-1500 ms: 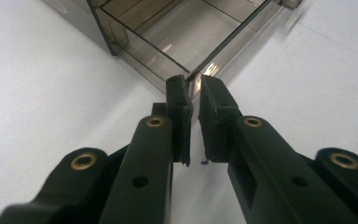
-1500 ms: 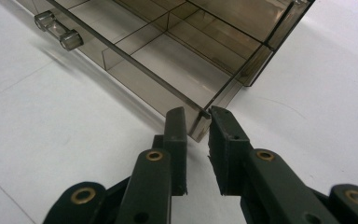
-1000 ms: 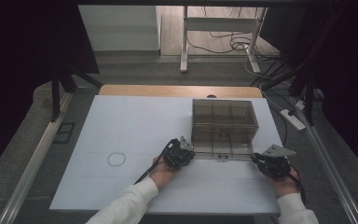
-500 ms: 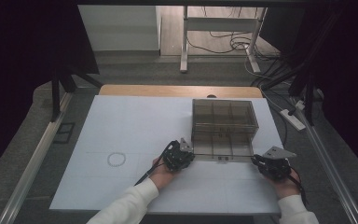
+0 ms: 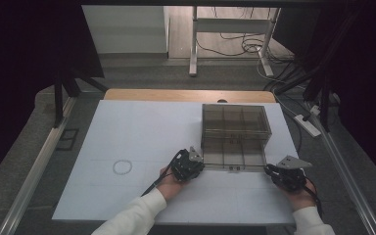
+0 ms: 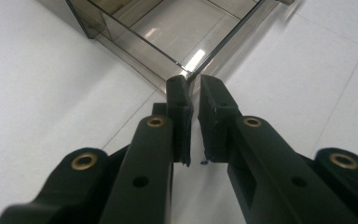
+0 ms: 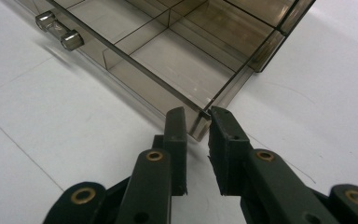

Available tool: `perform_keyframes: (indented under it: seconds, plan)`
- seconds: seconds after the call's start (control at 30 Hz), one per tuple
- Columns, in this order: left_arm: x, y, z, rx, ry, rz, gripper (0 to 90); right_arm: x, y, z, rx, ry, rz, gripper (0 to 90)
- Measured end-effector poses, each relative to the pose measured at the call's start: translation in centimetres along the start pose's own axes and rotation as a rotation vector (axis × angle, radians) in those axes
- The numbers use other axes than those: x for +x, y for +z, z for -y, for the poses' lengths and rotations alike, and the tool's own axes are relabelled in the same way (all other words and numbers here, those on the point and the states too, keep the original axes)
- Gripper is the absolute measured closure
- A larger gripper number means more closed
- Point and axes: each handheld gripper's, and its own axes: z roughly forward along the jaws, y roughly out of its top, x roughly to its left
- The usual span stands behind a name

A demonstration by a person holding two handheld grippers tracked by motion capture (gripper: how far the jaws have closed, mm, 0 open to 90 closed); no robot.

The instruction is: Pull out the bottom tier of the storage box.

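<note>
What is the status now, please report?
Left claw at the pulled-out drawer's near left corner, right claw at its near right corner, both nearly closed. Drawer compartments empty. Nothing in the way.

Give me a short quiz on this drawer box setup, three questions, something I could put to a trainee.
1. True or false: the drawer of the smoky clear box is pulled out toward the person.
2. Where do the tips of the left gripper sit? A, at a front corner of the drawer; B, on the drawn circle; C, on top of the box.
3. In the right gripper view, what sticks out from the drawer's front?

Key: 1 true. 2 A. 3 a small clear handle.
</note>
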Motion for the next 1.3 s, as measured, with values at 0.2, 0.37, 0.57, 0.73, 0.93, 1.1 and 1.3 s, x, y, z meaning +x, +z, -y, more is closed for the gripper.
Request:
perform_keyframes:
  seconds: [0.2,0.37,0.57,0.73,0.93,1.1,1.3]
  plan:
    - [-0.1,0.0,0.1,0.001,0.001,0.003,82.2,0.0,0.0,0.1,0.002,-0.002,-0.002,76.9]
    - [-0.3,-0.1,0.1,0.004,0.007,0.002,82.3,-0.1,-0.1,0.1,0.001,0.000,-0.003,76.8]
    - [-0.2,-0.2,0.2,0.003,0.003,0.007,82.3,0.1,-0.2,0.3,-0.004,0.003,-0.007,76.9]
    - [-0.3,-0.1,0.2,0.003,0.000,0.008,82.2,0.0,-0.2,0.4,-0.004,0.005,-0.013,76.8]
    - [-0.3,0.0,0.2,-0.008,0.010,-0.009,69.8,0.0,-0.1,0.4,-0.014,-0.002,-0.002,67.6]
    - [0.5,-0.9,0.1,-0.041,-0.025,-0.010,52.1,-0.4,-0.8,0.2,-0.073,0.039,0.024,50.4]
    - [1.1,-2.4,0.3,-0.061,-0.014,0.029,34.3,-0.5,-1.1,0.1,-0.116,0.034,-0.024,41.2]
